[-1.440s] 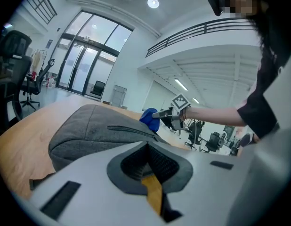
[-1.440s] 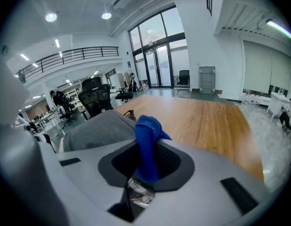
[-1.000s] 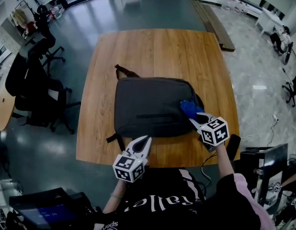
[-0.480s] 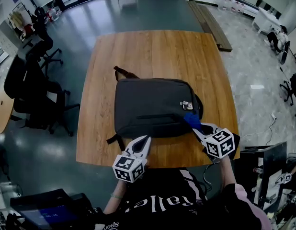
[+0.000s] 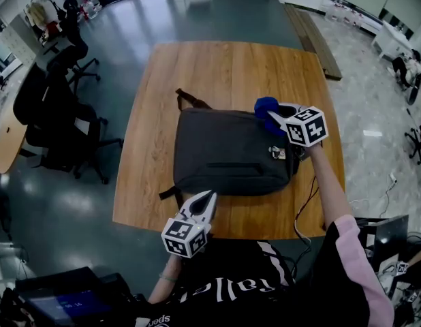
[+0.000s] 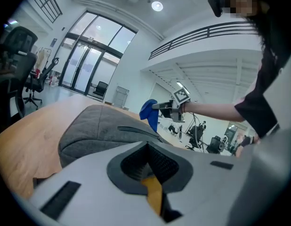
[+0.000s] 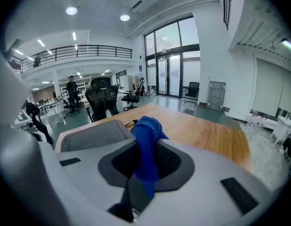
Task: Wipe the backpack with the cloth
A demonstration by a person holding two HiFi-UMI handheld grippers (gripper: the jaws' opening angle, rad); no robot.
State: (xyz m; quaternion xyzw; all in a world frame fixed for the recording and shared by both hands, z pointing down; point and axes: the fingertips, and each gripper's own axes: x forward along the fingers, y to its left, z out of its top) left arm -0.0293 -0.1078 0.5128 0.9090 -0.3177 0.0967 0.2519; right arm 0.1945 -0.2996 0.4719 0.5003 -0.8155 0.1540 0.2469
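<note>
Jaws of the right gripper [image 5: 272,117] are clamped on a blue cloth [image 7: 146,140]. The cloth's bunched top stands up above the jaw tips and the rest is pinched down between the pads. In the head view the cloth [image 5: 266,106] sits at the far right corner of the grey backpack [image 5: 229,152], right at its edge. Whether the fabric actually touches the bag cannot be told. The gripper's marker cube [image 5: 306,126] is over the bag's right side, with the person's bare forearm [image 5: 330,189] running back from it to a pink-cuffed sleeve.

The left gripper [image 5: 208,198] has its jaws together with nothing between them. It hangs over the near edge of the wooden table [image 5: 224,67], just short of the backpack's near side and apart from it. Its own view looks across the bag [image 6: 101,126] towards the raised cloth [image 6: 149,113].

The backpack lies flat in the middle of the table. A brown handle [image 5: 188,100] is at its far left corner, and a small pale tag [image 5: 276,153] lies on its right side. A dark strap [image 5: 171,193] trails from its near left corner.

Black office chairs [image 5: 57,114] stand on the floor to the left of the table.
</note>
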